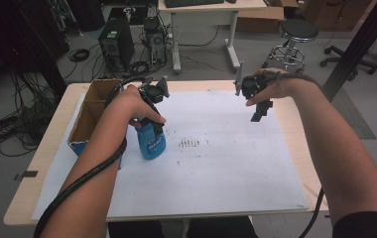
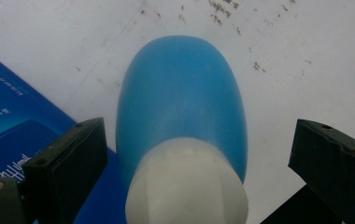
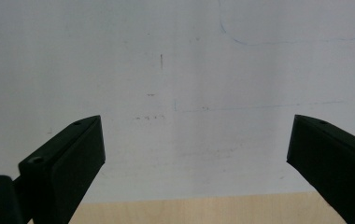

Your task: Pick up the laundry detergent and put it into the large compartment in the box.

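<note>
1. The blue bottle (image 1: 152, 142) stands upright on the white sheet (image 1: 226, 163), just beside the box (image 1: 90, 116).
2. Your left gripper (image 2: 199, 154) hangs over its cap (image 2: 187, 186), jaws wide on both sides, ready to squeeze.
3. Your right gripper (image 3: 196, 154) waits open, well apart, holding nothing.
</note>
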Action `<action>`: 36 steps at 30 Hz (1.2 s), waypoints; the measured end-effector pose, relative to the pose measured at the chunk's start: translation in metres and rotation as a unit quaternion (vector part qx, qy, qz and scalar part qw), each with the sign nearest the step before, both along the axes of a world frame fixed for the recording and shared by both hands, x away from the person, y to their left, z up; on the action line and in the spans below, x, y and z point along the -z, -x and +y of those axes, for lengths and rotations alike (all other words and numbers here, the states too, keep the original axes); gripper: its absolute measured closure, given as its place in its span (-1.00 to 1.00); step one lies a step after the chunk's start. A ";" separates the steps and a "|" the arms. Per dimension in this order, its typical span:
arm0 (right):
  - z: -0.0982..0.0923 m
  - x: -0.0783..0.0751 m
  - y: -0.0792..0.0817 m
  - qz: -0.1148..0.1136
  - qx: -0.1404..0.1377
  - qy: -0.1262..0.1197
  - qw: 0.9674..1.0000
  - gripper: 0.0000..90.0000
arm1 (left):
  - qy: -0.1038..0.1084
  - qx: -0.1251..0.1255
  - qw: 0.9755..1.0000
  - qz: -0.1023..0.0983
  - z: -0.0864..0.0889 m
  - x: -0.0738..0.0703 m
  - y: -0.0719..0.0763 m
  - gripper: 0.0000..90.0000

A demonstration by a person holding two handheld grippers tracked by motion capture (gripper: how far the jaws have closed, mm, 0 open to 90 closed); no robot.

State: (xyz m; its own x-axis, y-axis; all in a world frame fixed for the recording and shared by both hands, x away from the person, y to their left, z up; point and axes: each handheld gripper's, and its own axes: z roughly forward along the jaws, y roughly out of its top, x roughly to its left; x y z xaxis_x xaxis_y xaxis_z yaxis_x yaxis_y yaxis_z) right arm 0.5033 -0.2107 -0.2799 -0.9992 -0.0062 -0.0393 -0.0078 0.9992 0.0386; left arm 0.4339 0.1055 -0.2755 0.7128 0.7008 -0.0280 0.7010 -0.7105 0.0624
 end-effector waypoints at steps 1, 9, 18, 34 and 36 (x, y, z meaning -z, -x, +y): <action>0.000 0.001 0.000 0.001 0.000 -0.001 1.000 -0.91 | -0.001 0.002 1.000 0.003 0.000 0.001 0.000 -0.89; 0.002 0.002 0.000 0.001 -0.001 0.000 1.000 -0.91 | -0.003 -0.003 1.000 0.002 0.001 0.006 -0.001 -0.88; 0.002 0.003 0.000 0.002 -0.003 -0.001 1.000 -0.91 | -0.004 0.002 1.000 0.002 -0.001 0.009 0.000 -0.87; 0.000 0.008 -0.001 0.006 -0.001 -0.002 1.000 -0.91 | -0.008 -0.003 1.000 0.003 -0.001 0.014 -0.002 -0.84; 0.000 0.008 -0.001 0.006 -0.001 -0.003 1.000 -0.91 | -0.010 -0.004 1.000 0.004 -0.001 0.015 -0.002 -0.81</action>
State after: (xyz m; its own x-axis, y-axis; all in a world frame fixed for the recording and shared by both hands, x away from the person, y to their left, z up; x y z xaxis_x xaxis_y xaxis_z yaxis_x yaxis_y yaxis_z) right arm 0.5043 -0.2104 -0.2880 -0.9996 -0.0079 -0.0266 -0.0091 0.9990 0.0440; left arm 0.4357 0.1045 -0.2902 0.7075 0.7065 -0.0194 0.7065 -0.7063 0.0435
